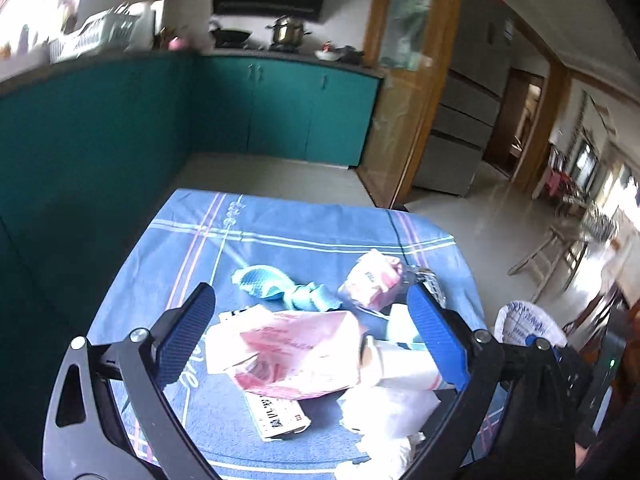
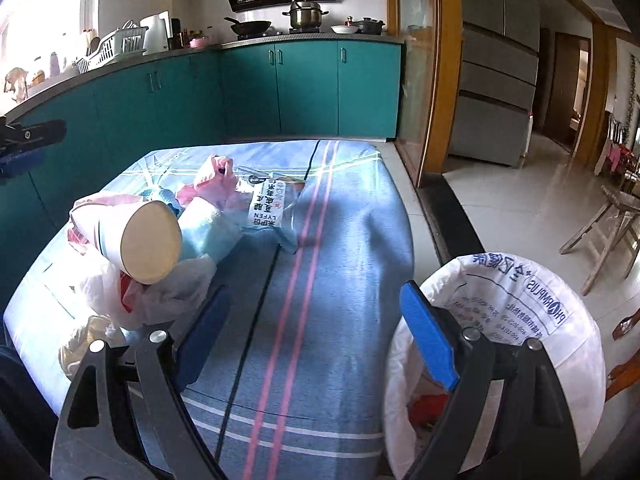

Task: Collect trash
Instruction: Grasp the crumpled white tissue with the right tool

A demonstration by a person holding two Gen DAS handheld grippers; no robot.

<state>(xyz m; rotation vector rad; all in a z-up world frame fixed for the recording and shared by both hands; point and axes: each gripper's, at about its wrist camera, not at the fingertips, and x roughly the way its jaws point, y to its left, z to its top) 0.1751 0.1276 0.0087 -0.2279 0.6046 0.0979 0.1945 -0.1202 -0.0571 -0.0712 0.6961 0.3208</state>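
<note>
A heap of trash lies on the blue plaid tablecloth (image 1: 192, 240): a pink wrapper (image 1: 288, 344), a crumpled blue wrapper (image 1: 276, 284), a pink packet (image 1: 372, 280), a white paper cup (image 1: 400, 364) and a white plastic bag (image 1: 384, 412). My left gripper (image 1: 310, 296) hangs open over this heap, and its pads press on nothing. My right gripper (image 2: 316, 300) is open over bare cloth (image 2: 340, 240), holding nothing. Its right finger stands in front of the bin lined with a white printed bag (image 2: 520, 300). The paper cup (image 2: 148, 236) and a clear labelled packet (image 2: 268, 208) lie to the left.
The bin's white bag (image 1: 528, 320) stands off the table's right side. Teal kitchen cabinets (image 2: 240, 88) run behind and to the left. A wooden stool (image 2: 608, 224) and a grey fridge (image 2: 496, 80) stand at the right. Part of the left gripper (image 2: 24, 140) shows at the far left.
</note>
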